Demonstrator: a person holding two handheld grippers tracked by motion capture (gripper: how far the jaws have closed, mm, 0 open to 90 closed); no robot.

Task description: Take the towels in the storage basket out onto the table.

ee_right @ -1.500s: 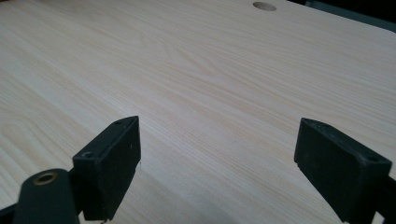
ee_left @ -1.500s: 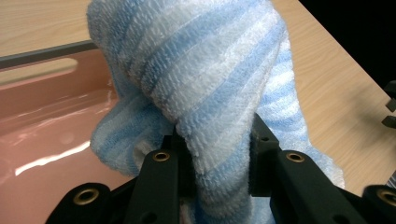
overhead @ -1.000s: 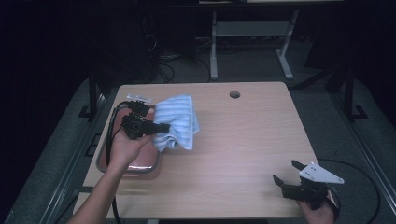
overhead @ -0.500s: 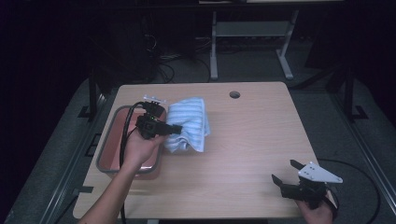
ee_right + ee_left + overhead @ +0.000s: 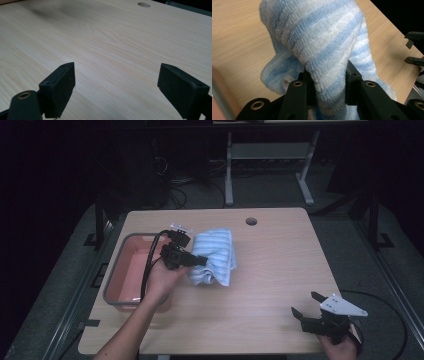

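Two hand-held grippers are in use. Compared with a second ago, the left hand-held gripper (image 5: 196, 260) has carried its load rightward — from above the tray's edge to a spot over the bare tabletop (image 5: 270, 270). Its jaws are clamped on a fold of a blue-and-white striped towel (image 5: 214, 256), seen bunched between them in the left gripper view (image 5: 324, 50). The towel drapes beyond the jaws, away from the hand, its lower part touching the wood. Just left of it sits a pink tray (image 5: 131, 270). Well apart, at the near right corner, the right hand-held gripper (image 5: 306, 304) — hardly moved — hovers with jaws spread wide over bare wood (image 5: 116, 87).
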